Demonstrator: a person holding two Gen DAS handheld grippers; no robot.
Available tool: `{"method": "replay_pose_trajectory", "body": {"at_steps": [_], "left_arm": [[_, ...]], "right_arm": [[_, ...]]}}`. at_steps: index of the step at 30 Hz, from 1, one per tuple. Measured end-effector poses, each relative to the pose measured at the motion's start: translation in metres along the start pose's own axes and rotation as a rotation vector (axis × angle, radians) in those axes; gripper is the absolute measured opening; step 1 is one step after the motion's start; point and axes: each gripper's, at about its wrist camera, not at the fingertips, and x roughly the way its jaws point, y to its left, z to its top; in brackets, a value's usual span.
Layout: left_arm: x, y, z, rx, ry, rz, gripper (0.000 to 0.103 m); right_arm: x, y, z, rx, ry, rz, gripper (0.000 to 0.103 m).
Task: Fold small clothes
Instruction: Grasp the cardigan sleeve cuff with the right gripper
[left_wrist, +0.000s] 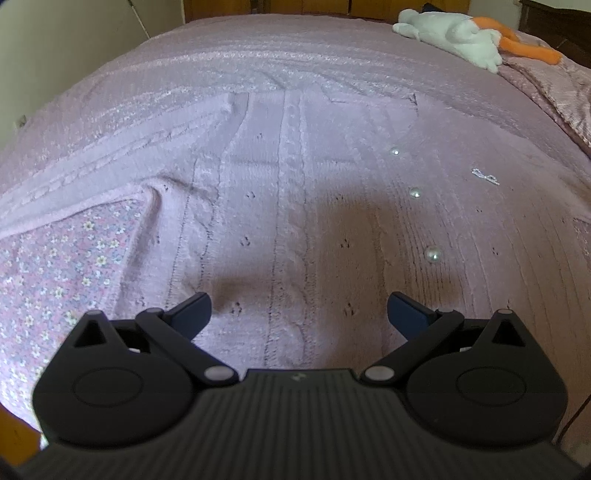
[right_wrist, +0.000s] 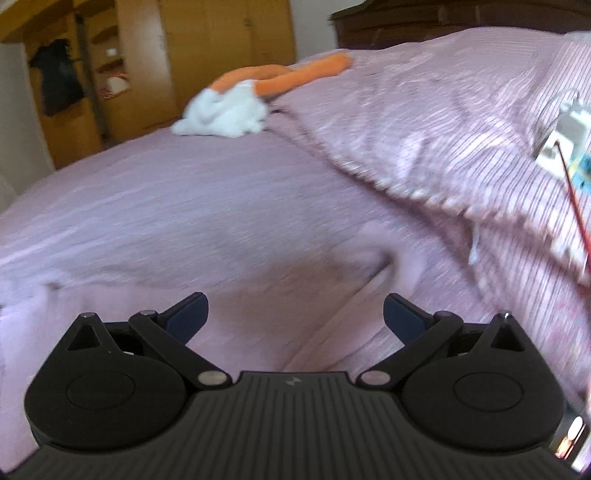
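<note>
- left gripper (left_wrist: 297, 314): jaws stood wide apart, nothing between them. both dark blue fingertips (left_wrist: 192, 308) were in view, angled inward toward each other.
- left gripper pointed forward and downward; black body and both round pivot housings filled the bottom of its wrist view.
- right gripper (right_wrist: 293, 314): jaws likewise spread wide, nothing held. blue fingertips (right_wrist: 400, 312) were clear of any contact that could be seen.
- right gripper was aimed at a shallower angle; its wrist view was motion-blurred.
- no hand, sleeve or arm was visible in either view.
</note>
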Motion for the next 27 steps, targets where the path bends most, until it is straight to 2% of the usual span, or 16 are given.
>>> {"method": "replay_pose_trajectory", "body": {"at_steps": [6,12,15,17,18,19,20,22,27], "left_arm": [[0.015,-0.007,0.001,0.031,0.046,0.037,0.103],[0.024,-0.007,0.0,0.052,0.051,0.032,0.103],[0.025,-0.007,-0.001,0.066,0.042,0.025,0.103],[0.026,-0.006,-0.001,0.071,0.04,0.02,0.103],[0.026,-0.006,-0.001,0.073,0.039,0.018,0.103],[0.026,-0.006,-0.001,0.076,0.038,0.015,0.103],[0.027,-0.006,-0.001,0.081,0.037,0.013,0.103],[0.027,-0.006,-0.001,0.089,0.034,0.009,0.103],[0.03,-0.006,0.001,0.098,0.028,0.004,0.103]], "right_arm": [[0.055,-0.025,0.018,-0.001,0.032,-0.112,0.103],[0.111,-0.041,0.017,0.028,0.126,-0.152,0.102],[0.133,-0.048,0.007,0.039,0.193,-0.147,0.08],[0.13,-0.047,0.003,0.04,0.138,-0.156,0.065],[0.128,-0.045,0.002,0.035,0.125,-0.161,0.05],[0.126,-0.044,0.002,0.028,0.115,-0.165,0.026],[0.122,-0.043,0.002,0.028,0.104,-0.167,0.019],[0.111,-0.045,0.005,0.055,0.06,-0.141,0.015],[0.071,-0.043,0.018,0.164,-0.026,-0.007,0.014]]}}
